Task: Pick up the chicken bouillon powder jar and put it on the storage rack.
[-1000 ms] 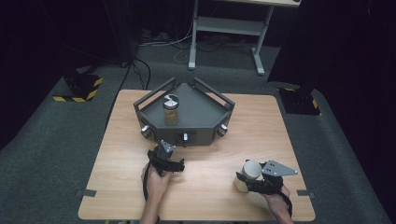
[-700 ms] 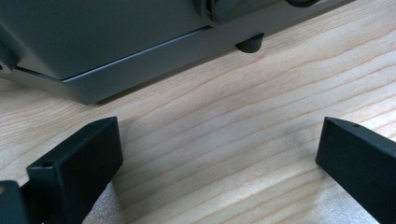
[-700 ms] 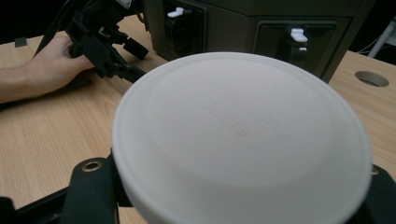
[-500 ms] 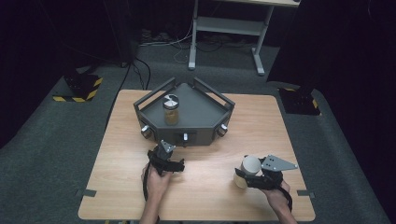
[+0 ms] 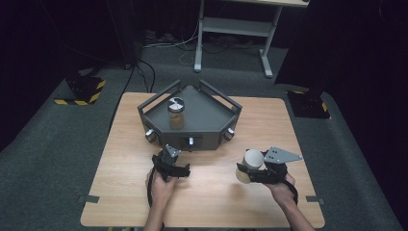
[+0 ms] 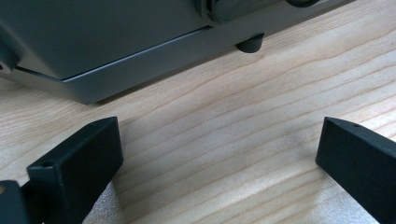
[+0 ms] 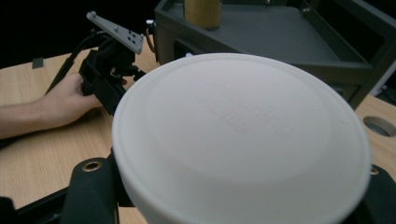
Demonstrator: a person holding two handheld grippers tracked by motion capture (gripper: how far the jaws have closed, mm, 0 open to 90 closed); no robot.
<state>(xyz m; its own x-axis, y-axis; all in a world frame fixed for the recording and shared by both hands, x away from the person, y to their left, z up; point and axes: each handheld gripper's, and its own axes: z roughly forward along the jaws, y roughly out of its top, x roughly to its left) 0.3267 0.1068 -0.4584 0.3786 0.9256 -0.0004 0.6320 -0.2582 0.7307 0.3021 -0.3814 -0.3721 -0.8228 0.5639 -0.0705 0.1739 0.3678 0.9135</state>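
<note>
I am viewing a wooden table (image 5: pixel 144 207) standing on grey carpet (image 5: pixel 53 163); a grey desk frame (image 5: pixel 231 29) is standing behind, hazard-striped blocks (image 5: pixel 82 91) are flanking it, darkness is surrounding everything.

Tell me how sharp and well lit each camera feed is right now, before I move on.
High view: table evenly lit, surroundings black, image slightly soft. Left gripper view: wood grain sharp, near jaws softer, faint shadows under the grey tray. Right gripper view: white lid held by the right tool looms large, embossed lettering blurred; background clearer.
</note>
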